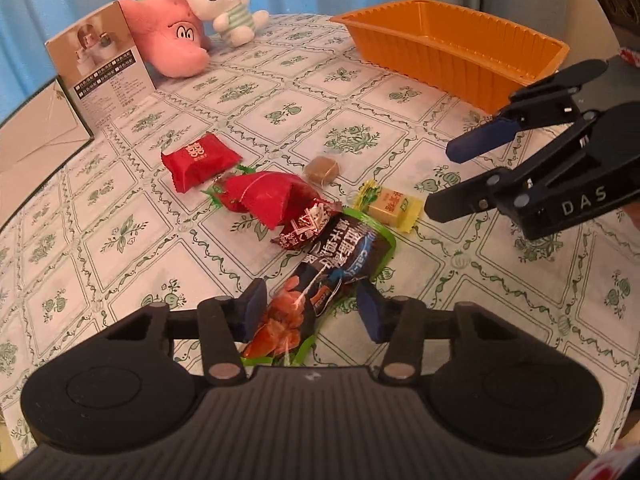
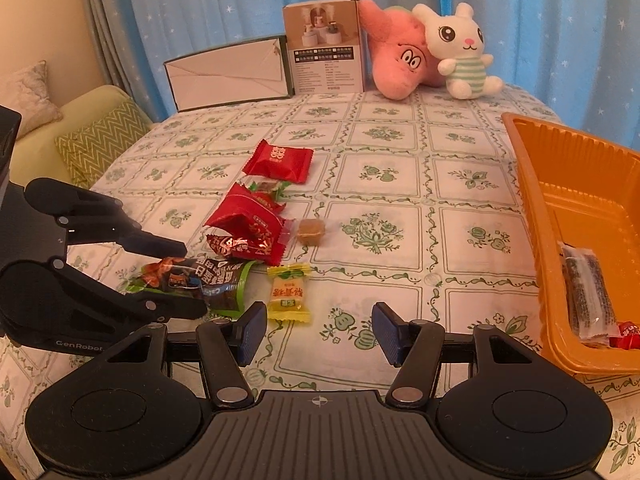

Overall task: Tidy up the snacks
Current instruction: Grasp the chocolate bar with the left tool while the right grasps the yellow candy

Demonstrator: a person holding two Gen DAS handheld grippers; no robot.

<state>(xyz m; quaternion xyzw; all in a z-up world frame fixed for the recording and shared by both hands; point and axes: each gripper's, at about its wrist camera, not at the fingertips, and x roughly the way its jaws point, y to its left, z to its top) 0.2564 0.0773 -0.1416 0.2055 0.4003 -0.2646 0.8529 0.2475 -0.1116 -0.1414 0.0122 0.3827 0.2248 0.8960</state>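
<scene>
Tablecloth [image 2: 384, 184] snacks — both grippers' fingers spread; right view alone shows tray [image 2: 532, 216] contents.

Bare tablecloth [image 2: 380, 184] between snack cluster [image 2: 248, 232] and orange tray [image 2: 532, 200]

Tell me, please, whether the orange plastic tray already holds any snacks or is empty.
Not empty. The orange plastic tray holds a clear-wrapped dark snack bar and a small red wrapped candy at its near end, seen from the right wrist.
</scene>
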